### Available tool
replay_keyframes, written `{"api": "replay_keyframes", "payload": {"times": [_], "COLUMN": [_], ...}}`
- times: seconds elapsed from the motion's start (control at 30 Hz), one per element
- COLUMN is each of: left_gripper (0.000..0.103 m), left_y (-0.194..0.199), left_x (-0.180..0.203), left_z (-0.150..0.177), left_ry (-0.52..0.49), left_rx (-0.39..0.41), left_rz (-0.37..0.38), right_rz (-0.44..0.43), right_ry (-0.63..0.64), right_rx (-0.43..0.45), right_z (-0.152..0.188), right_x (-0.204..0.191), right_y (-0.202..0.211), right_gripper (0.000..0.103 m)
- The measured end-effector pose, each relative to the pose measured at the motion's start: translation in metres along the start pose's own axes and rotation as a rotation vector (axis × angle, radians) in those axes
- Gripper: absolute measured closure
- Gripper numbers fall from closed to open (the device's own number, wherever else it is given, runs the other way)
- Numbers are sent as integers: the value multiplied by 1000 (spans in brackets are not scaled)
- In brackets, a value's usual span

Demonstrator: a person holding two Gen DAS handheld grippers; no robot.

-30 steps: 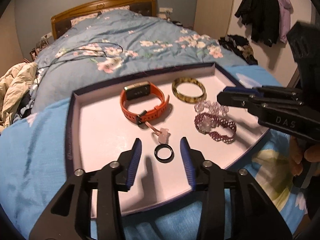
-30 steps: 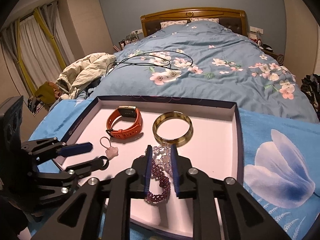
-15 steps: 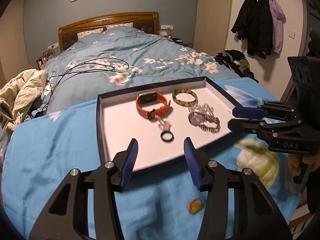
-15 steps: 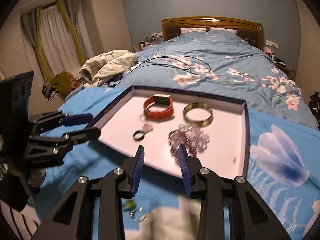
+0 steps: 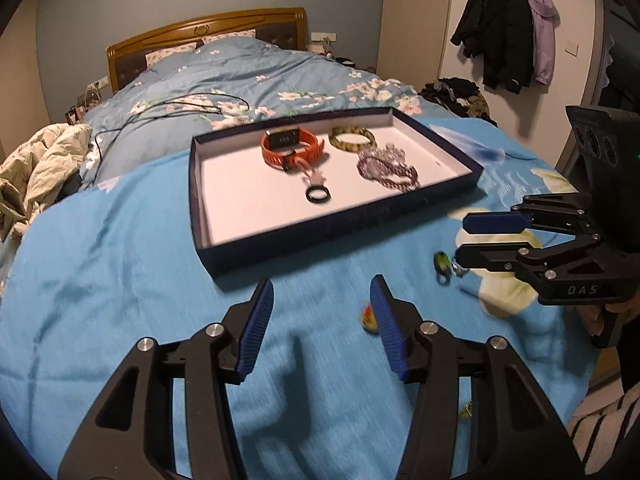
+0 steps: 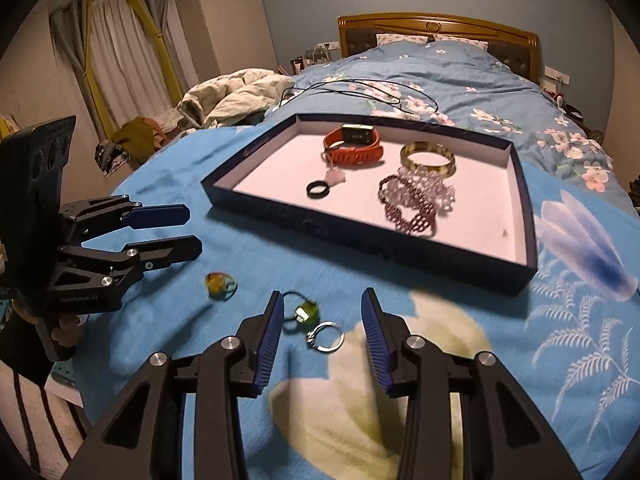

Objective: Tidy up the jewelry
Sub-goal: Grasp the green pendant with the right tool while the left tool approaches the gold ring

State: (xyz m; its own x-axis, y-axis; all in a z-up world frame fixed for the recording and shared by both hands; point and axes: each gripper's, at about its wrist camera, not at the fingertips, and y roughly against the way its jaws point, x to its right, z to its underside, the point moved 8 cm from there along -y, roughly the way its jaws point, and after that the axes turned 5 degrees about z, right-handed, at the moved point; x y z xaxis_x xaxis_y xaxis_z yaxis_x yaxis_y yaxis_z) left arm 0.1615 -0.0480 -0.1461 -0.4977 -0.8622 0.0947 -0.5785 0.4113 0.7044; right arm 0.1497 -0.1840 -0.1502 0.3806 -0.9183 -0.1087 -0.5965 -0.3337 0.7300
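Two black hand-held grippers with blue ribbed pads are seen above a bright blue floral bedspread (image 5: 120, 264), with the shallow dark navy tray with a pale pink floor (image 5: 336, 236) taken as landmark. Inside the tray, at its far side, an orange-strapped smartwatch (image 5: 290, 146) is laid beside a mottled amber bangle (image 5: 352, 139); nearer the front rim a plain black ring (image 5: 318, 194) is found just in front of a small pale pink charm (image 5: 316, 176), and a heap of purple and clear beaded bracelets (image 5: 386, 166) is spread below the bangle. Outside the tray, on the bedspread in front of its near rim, three loose rings are noted: a yellow-orange stone ring (image 6: 220, 285), a green-stone ring with a dark band (image 6: 303, 314) and a silver ring (image 6: 327, 337), the last two just beside each other. The left gripper (image 5: 322, 330) is held before the tray's near rim, jaws parted and empty, the yellow-orange ring lying close beside its right pad. The right gripper (image 6: 322, 338) is held over the green and silver rings, which are framed between its pads but not pressed; its jaws are opening. Motion blur is present on the bedspread. A hand (image 5: 600, 316) is partly visible under the right gripper's body.
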Motion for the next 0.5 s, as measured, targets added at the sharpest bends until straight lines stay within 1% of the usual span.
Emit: {"api": "replay_keyframes", "payload": {"times": [0.07,0.23,0.5], "left_gripper": [52,52,52], "left_y": [0,-5,-12], "left_x": [3,11,20], "left_z": [5,9,13], "left_ry": [-3,-20,-32], "left_rx": [-8,-26,-53], "left_rz": [8,19,36], "right_rz": [-1,-10,-1], "right_ry": [9,20,47], "right_rx": [-5,-7,-12], "right_z": [2,4,4], "right_x": [-3,-9,-15], "right_y": [-1,-3,-6], "right_gripper": [62,62,62]}}
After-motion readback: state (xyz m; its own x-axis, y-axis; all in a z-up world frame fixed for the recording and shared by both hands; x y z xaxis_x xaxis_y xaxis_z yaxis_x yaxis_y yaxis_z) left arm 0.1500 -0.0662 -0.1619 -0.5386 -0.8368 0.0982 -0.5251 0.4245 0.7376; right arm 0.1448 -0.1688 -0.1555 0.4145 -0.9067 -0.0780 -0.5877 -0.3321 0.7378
